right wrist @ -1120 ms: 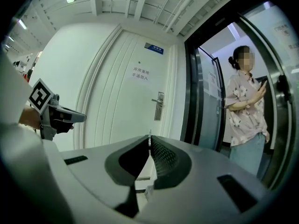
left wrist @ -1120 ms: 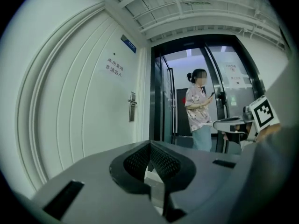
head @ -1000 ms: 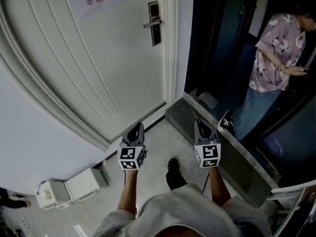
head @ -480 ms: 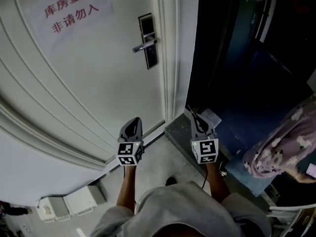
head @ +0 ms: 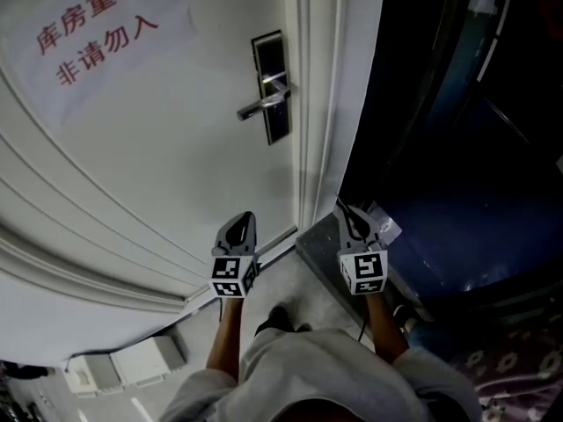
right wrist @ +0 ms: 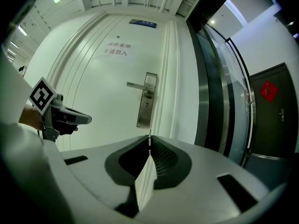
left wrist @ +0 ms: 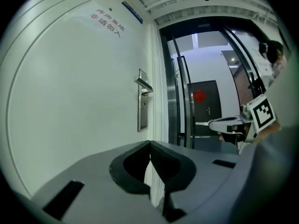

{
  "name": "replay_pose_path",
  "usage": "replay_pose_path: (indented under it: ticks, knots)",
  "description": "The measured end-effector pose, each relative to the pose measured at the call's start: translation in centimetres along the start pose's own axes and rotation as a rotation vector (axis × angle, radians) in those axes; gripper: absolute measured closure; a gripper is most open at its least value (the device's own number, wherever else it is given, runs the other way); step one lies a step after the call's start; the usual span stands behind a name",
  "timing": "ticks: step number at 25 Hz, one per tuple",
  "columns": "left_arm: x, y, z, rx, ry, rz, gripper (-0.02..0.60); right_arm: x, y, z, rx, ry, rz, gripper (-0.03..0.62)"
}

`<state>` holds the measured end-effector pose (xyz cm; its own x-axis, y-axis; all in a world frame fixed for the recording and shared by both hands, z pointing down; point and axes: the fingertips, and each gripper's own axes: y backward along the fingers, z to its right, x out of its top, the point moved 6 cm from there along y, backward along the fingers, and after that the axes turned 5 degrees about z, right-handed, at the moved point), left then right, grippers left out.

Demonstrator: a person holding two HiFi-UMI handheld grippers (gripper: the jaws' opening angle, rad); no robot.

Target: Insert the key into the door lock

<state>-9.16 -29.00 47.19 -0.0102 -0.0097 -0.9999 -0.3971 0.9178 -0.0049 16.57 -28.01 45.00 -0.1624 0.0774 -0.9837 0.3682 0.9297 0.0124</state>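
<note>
The white door carries a dark upright lock plate (head: 271, 86) with a silver lever handle (head: 262, 104). In the right gripper view the lock plate (right wrist: 147, 100) stands straight ahead, some way beyond the jaws. My right gripper (right wrist: 149, 143) is shut on a thin metal key (right wrist: 149, 138), whose tip pokes out past the jaws. In the left gripper view the key (left wrist: 202, 123) sticks out of the right gripper toward the door. My left gripper (left wrist: 150, 144) is shut with nothing in it. Both grippers, left (head: 237, 229) and right (head: 352, 218), are held level below the lock.
A paper sign with red characters (head: 97, 29) hangs on the door. Right of the door frame is a dark glass partition (head: 457, 130). A grey sill (head: 317, 244) runs along the floor, a white box (head: 132, 363) sits at lower left, and a person's patterned clothing (head: 519, 367) shows at lower right.
Both grippers have come closer to the door, and the lock plate now looks larger and nearer. The person in the patterned shirt has slid from upper right to the lower right corner.
</note>
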Motion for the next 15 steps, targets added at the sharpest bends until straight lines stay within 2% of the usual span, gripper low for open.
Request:
replay_pose_path:
  ticks: [6, 15]
  knots:
    - [0.6, -4.9, -3.2, -0.024, 0.005, 0.004, 0.563, -0.2, -6.0, 0.5, -0.008, -0.006, -0.016, 0.565]
    - [1.1, -10.5, -6.5, -0.12, 0.036, 0.012, 0.563, 1.6, -13.6, 0.4, -0.05, 0.024, -0.005, 0.565]
